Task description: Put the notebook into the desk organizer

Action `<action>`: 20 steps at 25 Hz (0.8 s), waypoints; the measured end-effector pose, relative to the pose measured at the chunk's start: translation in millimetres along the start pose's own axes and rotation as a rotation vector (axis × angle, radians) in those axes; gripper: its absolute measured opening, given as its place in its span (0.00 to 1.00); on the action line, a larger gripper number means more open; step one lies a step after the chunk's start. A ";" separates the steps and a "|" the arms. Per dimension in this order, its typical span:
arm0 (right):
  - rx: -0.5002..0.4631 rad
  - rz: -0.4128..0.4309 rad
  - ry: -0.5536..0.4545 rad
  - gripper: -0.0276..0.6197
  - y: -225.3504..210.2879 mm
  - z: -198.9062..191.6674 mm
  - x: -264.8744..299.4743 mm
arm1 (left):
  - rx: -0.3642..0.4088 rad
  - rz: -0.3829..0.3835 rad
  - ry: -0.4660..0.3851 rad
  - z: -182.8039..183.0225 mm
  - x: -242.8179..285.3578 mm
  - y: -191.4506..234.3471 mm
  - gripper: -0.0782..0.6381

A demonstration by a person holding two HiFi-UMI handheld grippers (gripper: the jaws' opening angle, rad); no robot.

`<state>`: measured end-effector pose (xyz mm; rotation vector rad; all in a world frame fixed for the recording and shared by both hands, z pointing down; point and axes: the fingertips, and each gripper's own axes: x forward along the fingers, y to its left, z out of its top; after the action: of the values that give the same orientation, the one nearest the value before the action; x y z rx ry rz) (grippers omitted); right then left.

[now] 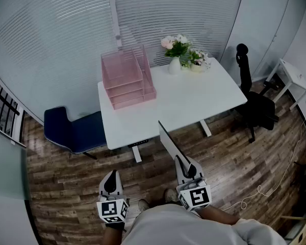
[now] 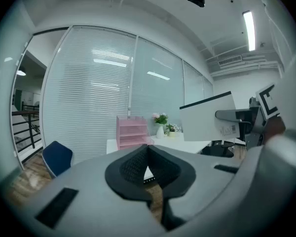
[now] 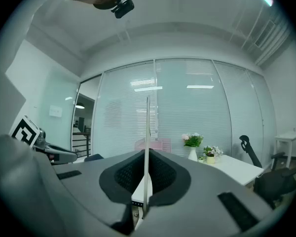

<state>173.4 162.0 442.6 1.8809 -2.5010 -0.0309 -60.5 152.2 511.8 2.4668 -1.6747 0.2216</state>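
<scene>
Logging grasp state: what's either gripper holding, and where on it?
Right gripper clamps the thin white notebook by its near edge; left gripper shut, empty.

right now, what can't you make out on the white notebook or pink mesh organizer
Thin white notebook: edge-on in right gripper view; label print too small in left gripper view.
Pink mesh desk organizer: tray insides too small in head view; largely behind the notebook in right gripper view.
</scene>
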 end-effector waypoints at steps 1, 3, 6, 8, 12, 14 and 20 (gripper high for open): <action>0.000 0.002 0.002 0.08 -0.9 -1.0 -1.6 | -0.001 0.001 -0.001 -1.1 -0.7 -2.5 0.12; 0.000 0.005 0.004 0.08 -3.5 -2.6 -4.3 | -0.003 0.001 0.001 -3.2 -1.0 -7.4 0.12; 0.004 0.005 0.004 0.08 -10.3 -4.3 -5.3 | -0.004 0.002 0.007 -5.2 1.9 -14.1 0.12; 0.007 0.008 0.004 0.08 -12.8 -6.2 -6.1 | -0.002 0.004 0.010 -6.6 2.0 -17.5 0.12; 0.016 0.014 -0.010 0.08 -17.4 -7.3 -4.1 | 0.000 0.015 0.022 -11.0 2.3 -20.9 0.12; 0.026 0.014 -0.031 0.08 -24.0 -3.2 -2.4 | 0.002 0.023 0.031 -12.2 3.8 -24.2 0.12; 0.030 0.043 -0.046 0.08 -44.6 -2.8 4.5 | -0.002 0.063 0.037 -14.5 9.5 -38.0 0.12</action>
<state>215.1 145.3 444.3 1.8580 -2.5853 -0.0373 -22.2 160.5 526.3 2.3951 -1.7387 0.2704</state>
